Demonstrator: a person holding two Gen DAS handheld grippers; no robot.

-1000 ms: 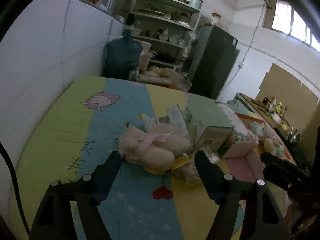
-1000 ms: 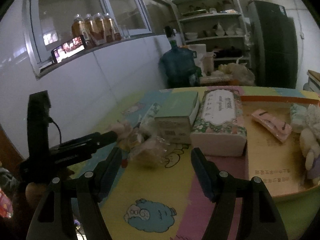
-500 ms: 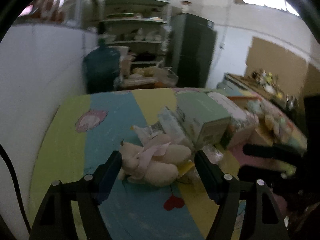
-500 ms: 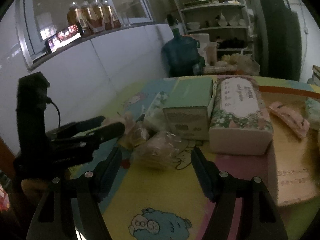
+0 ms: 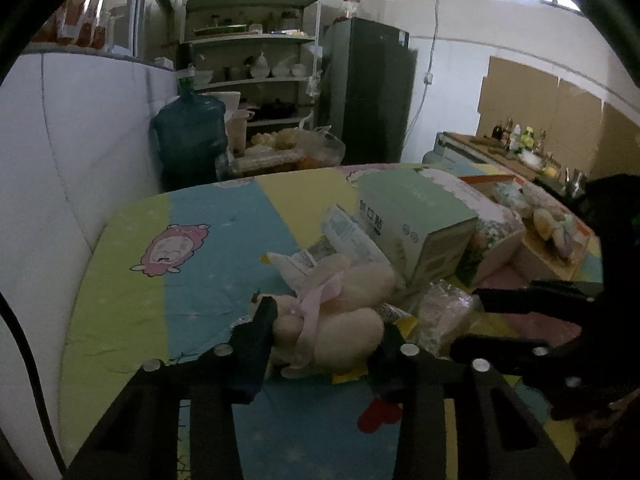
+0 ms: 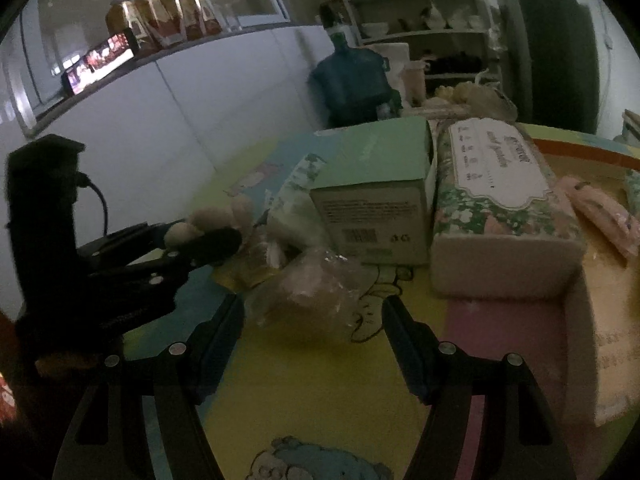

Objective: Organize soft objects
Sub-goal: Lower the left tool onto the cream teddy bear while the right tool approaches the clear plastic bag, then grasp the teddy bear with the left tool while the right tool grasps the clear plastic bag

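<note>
Left hand-held gripper (image 5: 326, 332) straddles the cream plush toy (image 5: 336, 312) at lower centre, jaws closing on it, contact unclear. Toy's long axis runs across the jaws. Right hand-held gripper (image 6: 312, 320) gapes wide before the plastic-wrapped bundle (image 6: 316, 288).

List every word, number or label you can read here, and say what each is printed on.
"加口贴" (roughly; blurred): side of the green box.
"JG" or "36" (unclear): beside the barcode on the green box's end face.
Cursive label on the floral tissue pack: too blurred to read.
Print on the cardboard box: too blurred.
Small wrappers' print: too small.
</note>
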